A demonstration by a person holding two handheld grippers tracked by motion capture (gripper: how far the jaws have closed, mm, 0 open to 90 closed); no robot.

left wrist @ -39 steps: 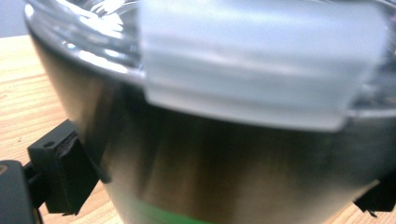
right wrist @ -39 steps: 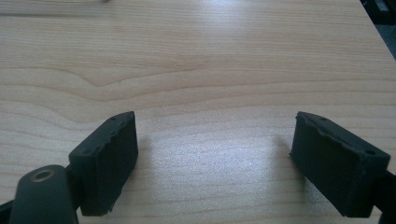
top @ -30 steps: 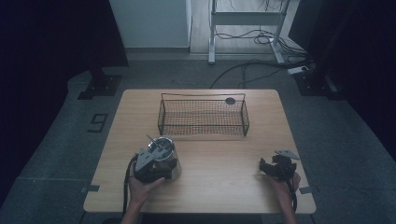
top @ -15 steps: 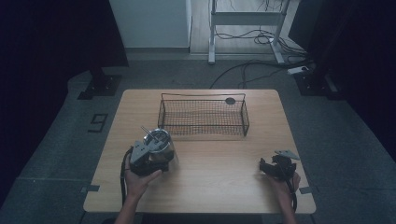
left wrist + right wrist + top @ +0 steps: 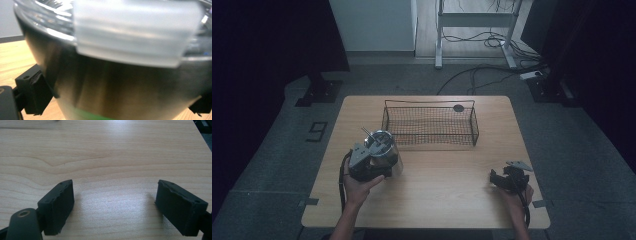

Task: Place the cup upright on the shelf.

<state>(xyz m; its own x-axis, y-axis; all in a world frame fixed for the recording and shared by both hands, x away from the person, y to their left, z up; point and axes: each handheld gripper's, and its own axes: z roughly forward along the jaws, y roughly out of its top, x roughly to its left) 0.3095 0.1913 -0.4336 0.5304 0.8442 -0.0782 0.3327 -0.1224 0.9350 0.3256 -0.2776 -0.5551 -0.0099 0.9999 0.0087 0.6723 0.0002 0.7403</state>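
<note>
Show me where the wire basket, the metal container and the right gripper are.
wire basket (image 5: 430, 131): high view, on its mesh floor.
metal container (image 5: 384, 149): high view, on its side wall.
right gripper (image 5: 115, 205): right gripper view, midway between its open jaws.

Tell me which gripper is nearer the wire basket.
Left. The left gripper, clamped on a steel cup, sits just off the wire basket's near-left corner. The right gripper rests open, farther off toward the table's near-right edge.

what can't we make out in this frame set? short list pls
- Container contents: left gripper view too close, blurred; high view too small.
- Thin item sticking from its top: too small to identify.
- Dark round thing by the basket: too small.
- Left gripper jaw tips: cut off, hidden behind the container.
</note>
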